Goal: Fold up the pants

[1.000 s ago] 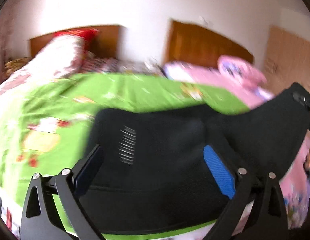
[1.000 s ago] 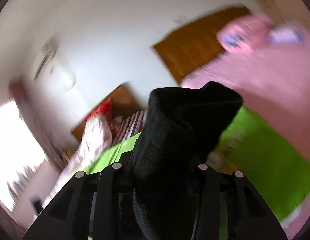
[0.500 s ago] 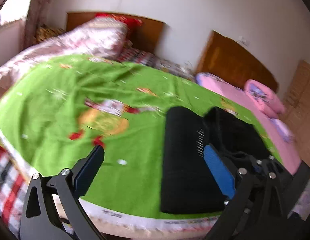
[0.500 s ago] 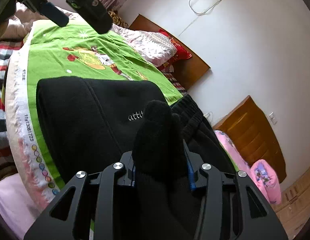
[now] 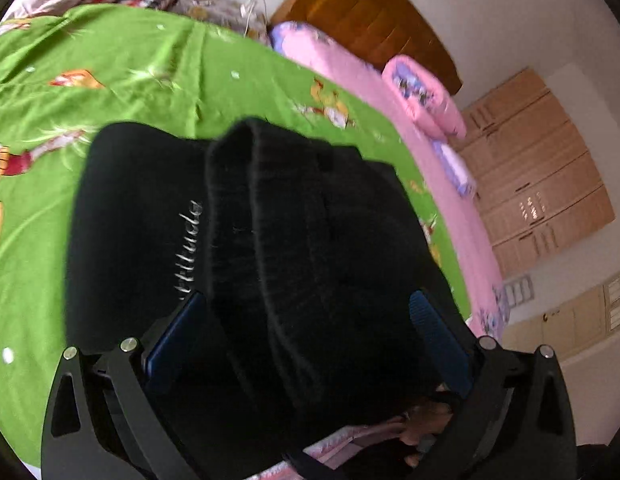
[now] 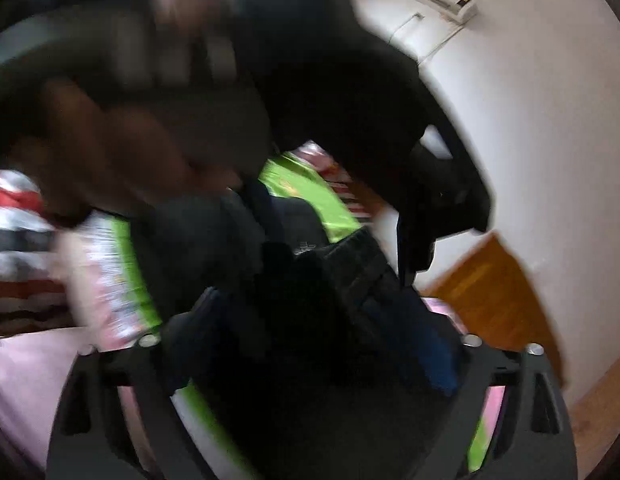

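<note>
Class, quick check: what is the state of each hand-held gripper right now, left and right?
Left hand-held gripper: open, jaws wide over the black pants, not pinching them.
Right hand-held gripper: jaws opening, black pants between them, no longer clamped.

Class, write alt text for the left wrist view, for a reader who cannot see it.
Folded black fabric pants with white cursive lettering lie on a green cartoon-print bedsheet, between the wide-open blue-padded left tongs. Behind them are a pink bed cover, a brown wooden headboard and a light wooden wardrobe.
</note>
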`<action>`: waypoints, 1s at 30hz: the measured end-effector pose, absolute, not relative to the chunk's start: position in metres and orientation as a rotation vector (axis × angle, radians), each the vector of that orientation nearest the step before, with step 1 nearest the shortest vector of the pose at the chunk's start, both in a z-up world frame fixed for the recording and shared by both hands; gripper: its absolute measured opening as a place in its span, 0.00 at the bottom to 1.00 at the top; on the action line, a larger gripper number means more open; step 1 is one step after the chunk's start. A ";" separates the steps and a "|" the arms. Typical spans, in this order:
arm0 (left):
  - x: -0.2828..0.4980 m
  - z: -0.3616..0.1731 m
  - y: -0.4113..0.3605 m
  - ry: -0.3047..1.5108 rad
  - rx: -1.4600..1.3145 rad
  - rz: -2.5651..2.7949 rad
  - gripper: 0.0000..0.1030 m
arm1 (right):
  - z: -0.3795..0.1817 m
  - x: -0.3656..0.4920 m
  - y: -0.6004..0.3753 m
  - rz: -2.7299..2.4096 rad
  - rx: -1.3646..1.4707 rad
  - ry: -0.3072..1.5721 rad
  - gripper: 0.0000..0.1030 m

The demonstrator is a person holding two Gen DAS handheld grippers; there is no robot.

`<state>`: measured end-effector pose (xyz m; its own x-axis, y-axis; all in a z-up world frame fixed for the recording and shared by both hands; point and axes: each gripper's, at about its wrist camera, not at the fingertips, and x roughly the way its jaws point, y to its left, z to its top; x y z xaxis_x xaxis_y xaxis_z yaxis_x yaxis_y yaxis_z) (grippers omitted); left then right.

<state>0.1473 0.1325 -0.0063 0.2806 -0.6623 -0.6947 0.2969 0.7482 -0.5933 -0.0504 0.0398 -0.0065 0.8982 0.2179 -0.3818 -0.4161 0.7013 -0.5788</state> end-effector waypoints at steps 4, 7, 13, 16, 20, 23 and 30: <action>0.143 -0.019 0.118 1.153 -0.299 -0.591 0.98 | 0.019 -0.061 -0.033 0.295 -0.490 0.297 0.87; 0.127 -0.019 0.108 1.154 -0.192 -0.532 0.98 | 0.035 -0.067 -0.097 0.178 -0.336 0.300 0.91; 0.122 -0.015 0.115 1.173 -0.284 -0.572 0.91 | 0.038 -0.067 -0.173 0.071 -0.116 0.314 0.92; 0.127 -0.011 0.106 1.197 -0.336 -0.633 0.60 | 0.033 -0.063 -0.189 0.070 -0.033 0.328 0.92; 0.136 -0.015 0.108 1.192 -0.378 -0.598 0.53 | 0.024 -0.068 -0.191 0.096 0.001 0.340 0.92; 0.141 -0.029 0.111 1.185 -0.427 -0.586 0.71 | 0.013 -0.078 -0.175 0.130 -0.037 0.363 0.92; 0.126 -0.023 0.098 1.133 -0.340 -0.571 0.47 | -0.019 -0.099 -0.161 0.158 -0.128 0.437 0.92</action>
